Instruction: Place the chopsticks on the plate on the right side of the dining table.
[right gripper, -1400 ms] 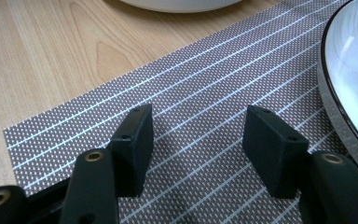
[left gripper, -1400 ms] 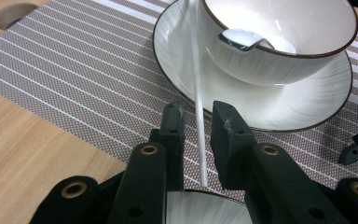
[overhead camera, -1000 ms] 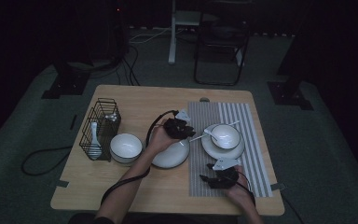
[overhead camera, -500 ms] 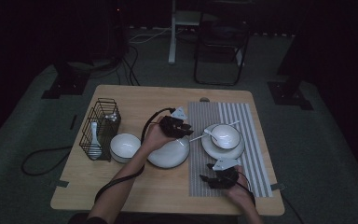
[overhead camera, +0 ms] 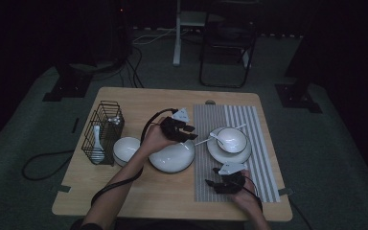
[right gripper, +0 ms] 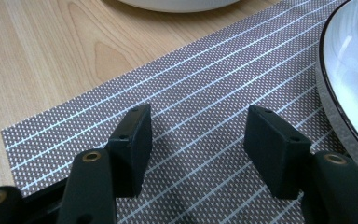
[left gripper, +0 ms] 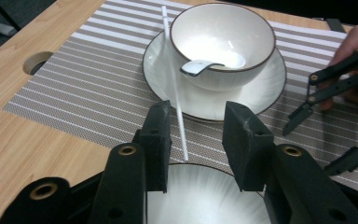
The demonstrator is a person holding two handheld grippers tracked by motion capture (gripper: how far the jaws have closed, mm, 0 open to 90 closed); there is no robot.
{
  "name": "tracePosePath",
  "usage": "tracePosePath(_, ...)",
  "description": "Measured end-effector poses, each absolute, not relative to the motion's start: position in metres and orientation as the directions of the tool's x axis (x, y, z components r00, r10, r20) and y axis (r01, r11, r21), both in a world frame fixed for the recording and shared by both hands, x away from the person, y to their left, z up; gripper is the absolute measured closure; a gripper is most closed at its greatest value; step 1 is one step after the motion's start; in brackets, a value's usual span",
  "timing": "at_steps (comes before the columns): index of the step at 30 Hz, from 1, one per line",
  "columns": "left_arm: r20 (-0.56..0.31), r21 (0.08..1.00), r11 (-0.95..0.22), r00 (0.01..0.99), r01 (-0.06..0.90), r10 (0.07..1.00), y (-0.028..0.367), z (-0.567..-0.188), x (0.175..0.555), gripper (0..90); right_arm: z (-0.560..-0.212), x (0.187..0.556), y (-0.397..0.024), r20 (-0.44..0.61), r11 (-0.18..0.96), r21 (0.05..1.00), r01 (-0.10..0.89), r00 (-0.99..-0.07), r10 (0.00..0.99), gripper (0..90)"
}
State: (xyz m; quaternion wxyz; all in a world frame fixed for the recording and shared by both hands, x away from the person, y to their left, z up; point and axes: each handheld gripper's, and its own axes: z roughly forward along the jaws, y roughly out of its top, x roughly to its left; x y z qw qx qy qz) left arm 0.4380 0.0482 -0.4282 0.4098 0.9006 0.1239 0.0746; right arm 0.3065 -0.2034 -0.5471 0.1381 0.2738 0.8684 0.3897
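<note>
High view: wire rack (overhead camera: 103,130) and small bowl (overhead camera: 125,149) left of left gripper (overhead camera: 186,130), jaws parted, empty; right gripper (overhead camera: 216,184) likewise.

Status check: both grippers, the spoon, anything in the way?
Left gripper just opened, empty, above large bowl. Right gripper open over placemat. Spoon rests in small bowl. Nothing in the way.
</note>
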Motion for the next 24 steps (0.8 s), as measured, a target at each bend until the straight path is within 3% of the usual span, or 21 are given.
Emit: tracePosePath(24, 0.088, 0.765, -0.64, 0.974, 0.067, 0.207, 0.082, -0.39, 0.419, 57.2, -0.547, 0.307, -0.203, -0.028, 0.545, 0.752, 0.371, -0.808, 0.589, 39.8)
